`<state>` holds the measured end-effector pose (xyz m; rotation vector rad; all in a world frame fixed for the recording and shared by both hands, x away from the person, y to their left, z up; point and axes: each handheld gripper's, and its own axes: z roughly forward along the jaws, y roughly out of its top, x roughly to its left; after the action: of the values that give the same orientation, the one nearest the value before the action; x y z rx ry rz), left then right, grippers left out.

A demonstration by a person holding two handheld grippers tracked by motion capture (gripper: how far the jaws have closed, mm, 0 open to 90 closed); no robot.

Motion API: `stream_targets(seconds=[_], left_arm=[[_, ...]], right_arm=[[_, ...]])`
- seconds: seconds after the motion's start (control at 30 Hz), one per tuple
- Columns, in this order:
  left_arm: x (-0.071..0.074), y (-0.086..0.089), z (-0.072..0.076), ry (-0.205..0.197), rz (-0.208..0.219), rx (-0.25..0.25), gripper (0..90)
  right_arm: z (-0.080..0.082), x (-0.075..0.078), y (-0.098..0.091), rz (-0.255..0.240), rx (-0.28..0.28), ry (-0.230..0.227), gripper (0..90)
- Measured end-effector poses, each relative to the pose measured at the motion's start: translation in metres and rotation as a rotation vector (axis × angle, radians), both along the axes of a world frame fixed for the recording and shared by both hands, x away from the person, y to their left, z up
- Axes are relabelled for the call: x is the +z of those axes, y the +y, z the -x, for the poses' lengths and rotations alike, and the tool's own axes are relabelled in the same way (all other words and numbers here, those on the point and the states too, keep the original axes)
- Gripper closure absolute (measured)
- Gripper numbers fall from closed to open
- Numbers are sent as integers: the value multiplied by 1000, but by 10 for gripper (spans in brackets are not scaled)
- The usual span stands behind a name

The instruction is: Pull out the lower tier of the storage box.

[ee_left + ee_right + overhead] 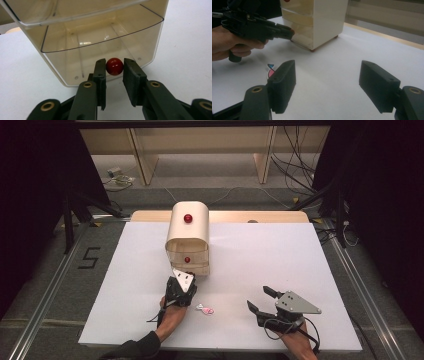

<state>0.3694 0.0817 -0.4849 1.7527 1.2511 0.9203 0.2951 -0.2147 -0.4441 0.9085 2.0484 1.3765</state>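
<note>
between the two grippers lies a small pink item (205, 310), apart from the drawer unit (188, 240).

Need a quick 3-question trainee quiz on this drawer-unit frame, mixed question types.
1. True or false: the right gripper grips the small pink item.
2. What sits between the left gripper's jaws? A) red knob of the bottom drawer B) pink item C) cable
3. How many red knobs show on the drawer unit in the high view?

Key: 1 false, its jaws stand open over the bare white board. 2 A, the red knob. 3 two.
</note>
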Motion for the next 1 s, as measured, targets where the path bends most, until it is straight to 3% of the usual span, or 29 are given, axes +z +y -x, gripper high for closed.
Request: stream_targets(seconds=[0.57, 1.0], left_arm=[[2, 1, 0, 20, 26, 11, 727], [3, 0, 2, 29, 21, 12, 727]], right_arm=[[0, 0, 0, 5, -3, 5, 305], [1, 1, -1, 4, -7, 7, 305]])
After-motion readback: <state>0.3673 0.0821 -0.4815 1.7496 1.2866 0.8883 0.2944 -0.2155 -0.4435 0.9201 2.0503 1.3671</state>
